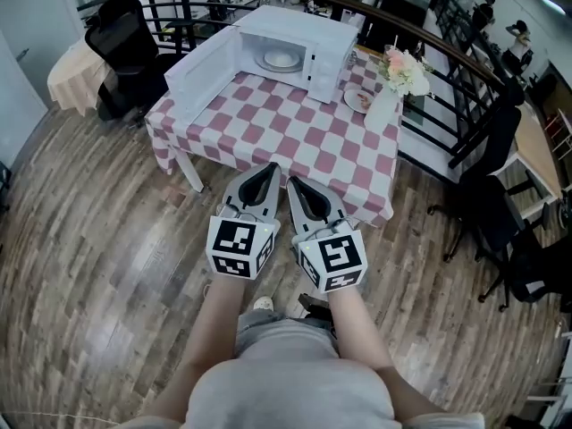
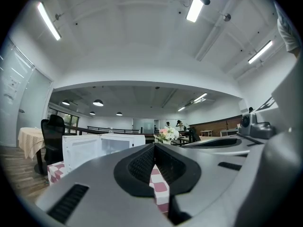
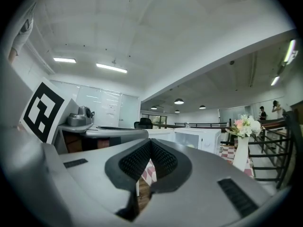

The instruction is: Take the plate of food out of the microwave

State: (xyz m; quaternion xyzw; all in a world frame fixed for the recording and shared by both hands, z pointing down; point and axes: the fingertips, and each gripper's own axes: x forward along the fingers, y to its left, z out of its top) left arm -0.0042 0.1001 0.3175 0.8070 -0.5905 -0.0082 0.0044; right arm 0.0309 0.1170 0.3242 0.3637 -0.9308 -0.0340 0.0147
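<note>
Both claws, the left claw (image 1: 272,168) and right claw (image 1: 294,182), are pressed together and empty, well short of the checked surface (image 1: 295,141). With the plate (image 1: 281,59) inside the open microwave (image 1: 331,38), spread one claw early, approach level, and pinch the near rim.

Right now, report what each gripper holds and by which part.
Nothing: left gripper and right gripper are both shut and empty; the plate sits inside the microwave.
</note>
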